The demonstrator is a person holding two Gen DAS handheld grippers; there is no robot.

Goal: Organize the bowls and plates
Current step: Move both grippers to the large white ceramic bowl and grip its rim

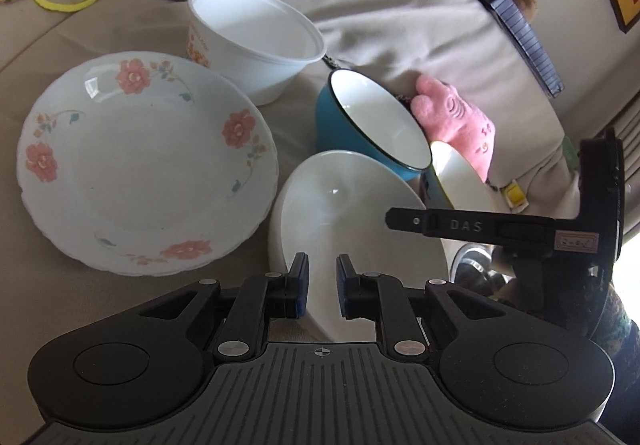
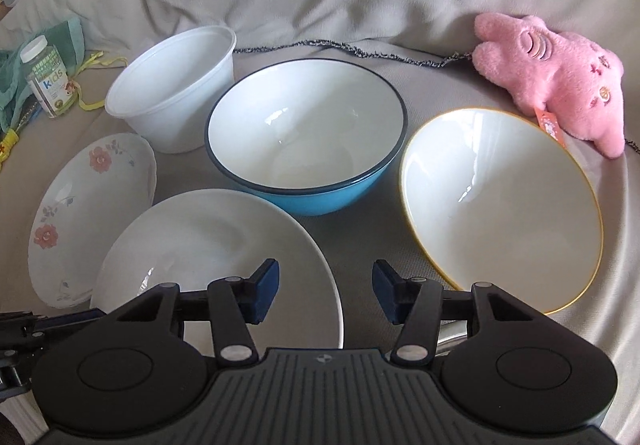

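Note:
My left gripper (image 1: 323, 287) is shut on the near rim of a plain white plate (image 1: 340, 205), which tilts up from the beige cushion. A floral plate (image 1: 148, 165) lies to its left, a blue bowl (image 1: 376, 121) behind it. In the right wrist view my right gripper (image 2: 325, 289) stands open with nothing between its fingers. It hovers between the white plate (image 2: 220, 257) on the left and a yellow-rimmed white bowl (image 2: 500, 205) on the right. The blue bowl (image 2: 304, 141) sits straight ahead, and one right-gripper finger (image 1: 440, 223) shows in the left wrist view.
A white plastic tub (image 2: 172, 85) stands behind the floral plate (image 2: 88, 217). A pink plush toy (image 2: 560, 85) lies at the back right against the sofa's backrest, and a vitamin bottle (image 2: 46, 81) with a green cloth lies at the far left.

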